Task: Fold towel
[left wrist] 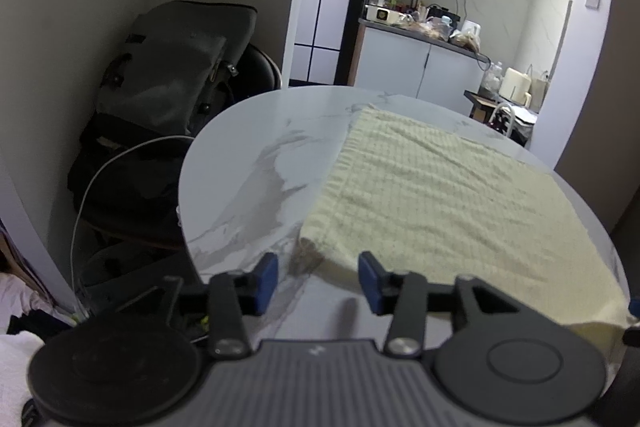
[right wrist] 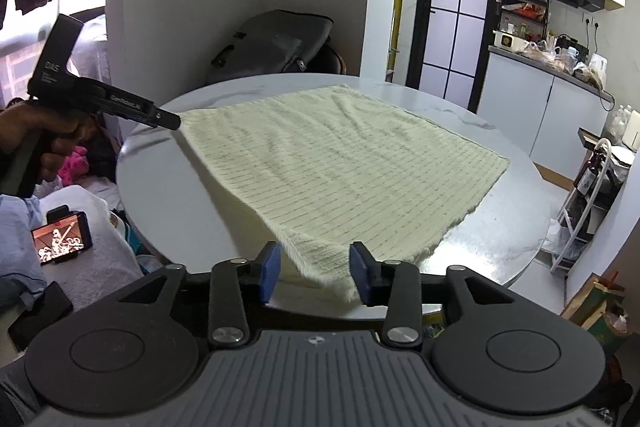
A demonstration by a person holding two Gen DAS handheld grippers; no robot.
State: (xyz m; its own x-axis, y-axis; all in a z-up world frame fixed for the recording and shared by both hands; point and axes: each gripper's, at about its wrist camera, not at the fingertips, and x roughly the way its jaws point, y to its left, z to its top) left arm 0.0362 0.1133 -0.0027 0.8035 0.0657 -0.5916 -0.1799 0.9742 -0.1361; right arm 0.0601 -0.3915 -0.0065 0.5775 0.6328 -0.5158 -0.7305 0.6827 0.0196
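My right gripper (right wrist: 314, 273) gapes wide around the towel (right wrist: 340, 163)'s near corner; my left gripper (left wrist: 318, 279) stands released at the other. The towel lies flat on the round table (left wrist: 256, 155). I should clamp both corners squarely before lifting them across.
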